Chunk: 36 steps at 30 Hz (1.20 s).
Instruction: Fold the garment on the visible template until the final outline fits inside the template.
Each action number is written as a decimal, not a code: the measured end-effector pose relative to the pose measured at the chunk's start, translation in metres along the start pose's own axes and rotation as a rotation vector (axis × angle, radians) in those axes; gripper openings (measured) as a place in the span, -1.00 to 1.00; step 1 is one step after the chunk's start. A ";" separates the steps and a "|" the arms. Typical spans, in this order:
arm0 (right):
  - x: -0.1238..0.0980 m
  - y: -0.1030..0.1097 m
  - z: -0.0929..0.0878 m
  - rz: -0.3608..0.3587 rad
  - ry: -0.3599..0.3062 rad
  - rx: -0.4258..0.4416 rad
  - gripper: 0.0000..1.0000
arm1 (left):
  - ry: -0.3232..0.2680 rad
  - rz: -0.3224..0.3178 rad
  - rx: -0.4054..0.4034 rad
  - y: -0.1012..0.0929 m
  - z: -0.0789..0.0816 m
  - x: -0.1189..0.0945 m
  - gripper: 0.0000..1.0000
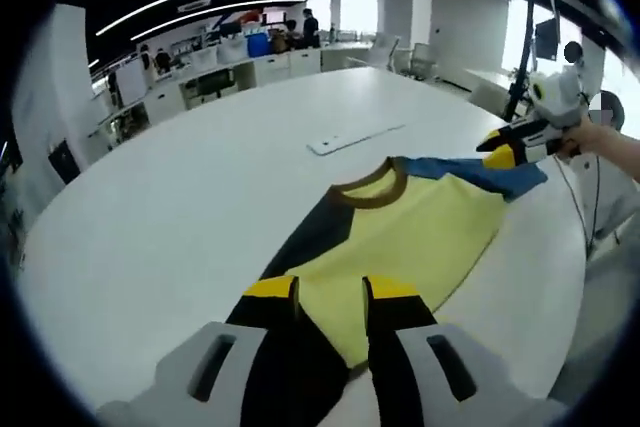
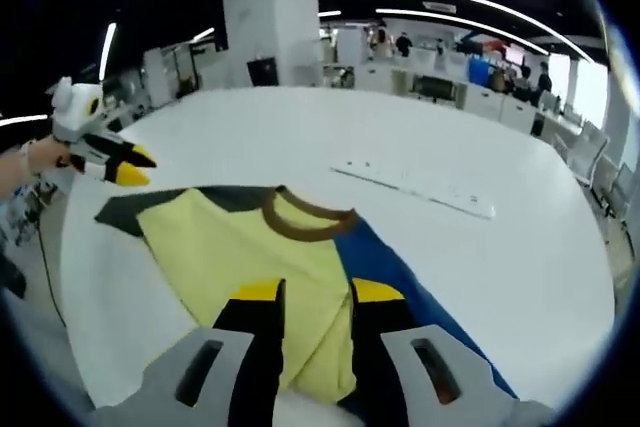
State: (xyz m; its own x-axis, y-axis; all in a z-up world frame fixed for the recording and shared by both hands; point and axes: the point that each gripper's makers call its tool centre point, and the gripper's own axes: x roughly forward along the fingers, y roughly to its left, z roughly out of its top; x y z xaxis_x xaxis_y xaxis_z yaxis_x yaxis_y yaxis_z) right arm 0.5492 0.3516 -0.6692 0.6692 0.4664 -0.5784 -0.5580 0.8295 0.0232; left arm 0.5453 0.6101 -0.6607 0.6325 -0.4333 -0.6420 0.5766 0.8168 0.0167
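Both tongs stand spread, pinching nothing: the left tongs (image 1: 331, 292) hover over one sleeve end of the yellow T-shirt with a brown collar, one black sleeve and one blue sleeve (image 1: 400, 232), the right tongs (image 2: 306, 297) over the opposite end. It lies flat on the white round table (image 1: 180, 197), collar toward the table's middle, sleeves spread crosswise.

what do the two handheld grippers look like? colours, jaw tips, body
Both match. Left gripper and right gripper each have two black jaws with yellow tips rising from pale grey moulded bases with slot-like recesses. From the side, the other gripper has a white body behind black jaws with yellow tips. No cables or markings legible.
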 end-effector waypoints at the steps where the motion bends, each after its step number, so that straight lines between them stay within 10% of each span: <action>1: -0.002 0.001 0.001 0.000 -0.004 -0.012 -0.47 | -0.004 0.000 0.004 -0.002 0.002 -0.004 -0.49; 36: -0.102 0.059 -0.002 0.046 -0.098 -0.175 0.32 | -0.066 -0.082 0.044 -0.064 0.008 -0.096 0.38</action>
State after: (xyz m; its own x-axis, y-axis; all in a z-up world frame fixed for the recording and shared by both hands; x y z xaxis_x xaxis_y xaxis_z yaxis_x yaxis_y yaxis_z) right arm 0.4473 0.3519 -0.6102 0.6809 0.5373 -0.4978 -0.6601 0.7446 -0.0993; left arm 0.4519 0.5965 -0.5943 0.6141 -0.5236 -0.5905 0.6492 0.7606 0.0008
